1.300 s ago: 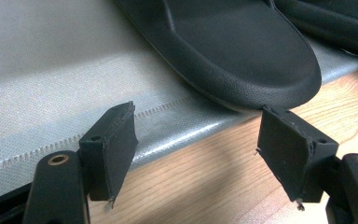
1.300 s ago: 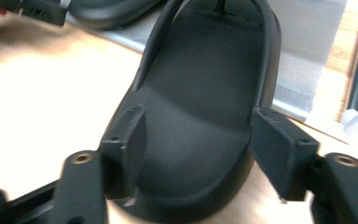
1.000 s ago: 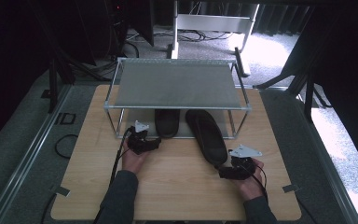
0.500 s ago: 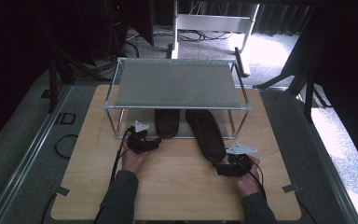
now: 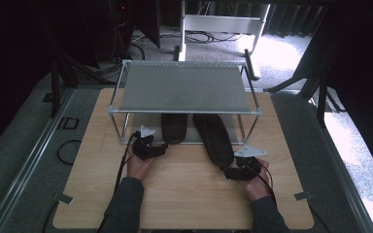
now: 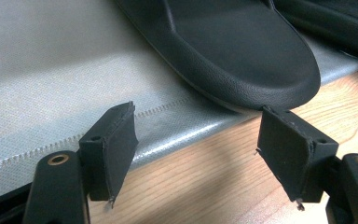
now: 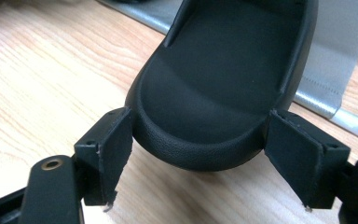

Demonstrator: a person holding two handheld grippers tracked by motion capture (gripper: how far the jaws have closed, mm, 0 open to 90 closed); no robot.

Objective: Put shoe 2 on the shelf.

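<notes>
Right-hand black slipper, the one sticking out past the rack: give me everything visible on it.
The right-hand black slipper looks like moulded rubber or foam, matte with a fine pebbled rim and smooth footbed. It lies sole-down, angled, front part under the wire rack's shelf, rounded heel end out on the wooden table. The right gripper straddles the heel, jaws just closing, pads at its sides.

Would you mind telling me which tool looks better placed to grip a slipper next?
The right tool: the heel of the right slipper sits between its jaws, which have just been closing. The left tool is open beside the left slipper, gripping nothing.
</notes>
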